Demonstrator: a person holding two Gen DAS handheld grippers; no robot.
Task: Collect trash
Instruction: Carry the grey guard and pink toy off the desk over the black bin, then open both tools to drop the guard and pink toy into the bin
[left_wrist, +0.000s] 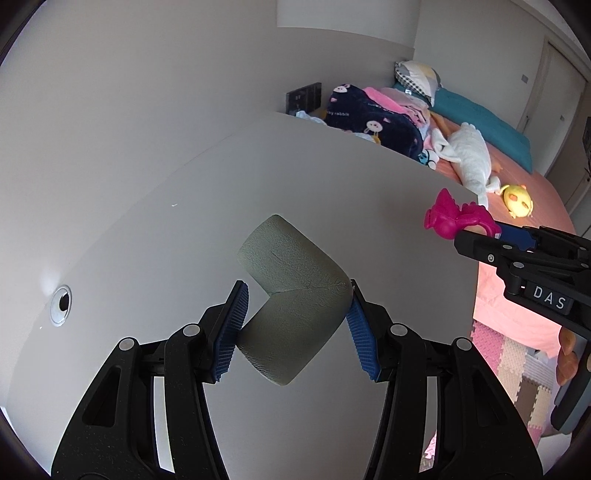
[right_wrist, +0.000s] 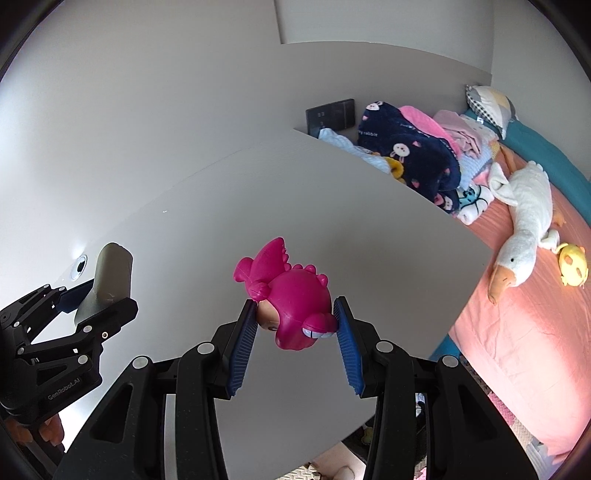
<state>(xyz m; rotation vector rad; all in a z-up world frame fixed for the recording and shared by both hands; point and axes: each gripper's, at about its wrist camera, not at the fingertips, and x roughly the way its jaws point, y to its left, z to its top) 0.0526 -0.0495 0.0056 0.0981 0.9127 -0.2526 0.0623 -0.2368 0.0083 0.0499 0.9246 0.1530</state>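
My left gripper (left_wrist: 295, 321) is shut on a grey L-shaped foam corner guard (left_wrist: 291, 306) and holds it above the white table (left_wrist: 147, 258). My right gripper (right_wrist: 295, 332) is shut on a magenta dinosaur toy figure (right_wrist: 291, 295), also above the table. In the left wrist view the right gripper (left_wrist: 480, 236) shows at the right with the magenta toy (left_wrist: 454, 218). In the right wrist view the left gripper (right_wrist: 96, 299) shows at the left with the foam piece (right_wrist: 110, 273).
A cable grommet hole (left_wrist: 61, 304) sits in the table near the wall. A bed with a pink sheet (right_wrist: 517, 332) lies to the right, with a white goose plush (right_wrist: 524, 229), a yellow plush (right_wrist: 572, 264) and folded blankets (right_wrist: 410, 158). Foam floor mats (left_wrist: 517, 373) lie below.
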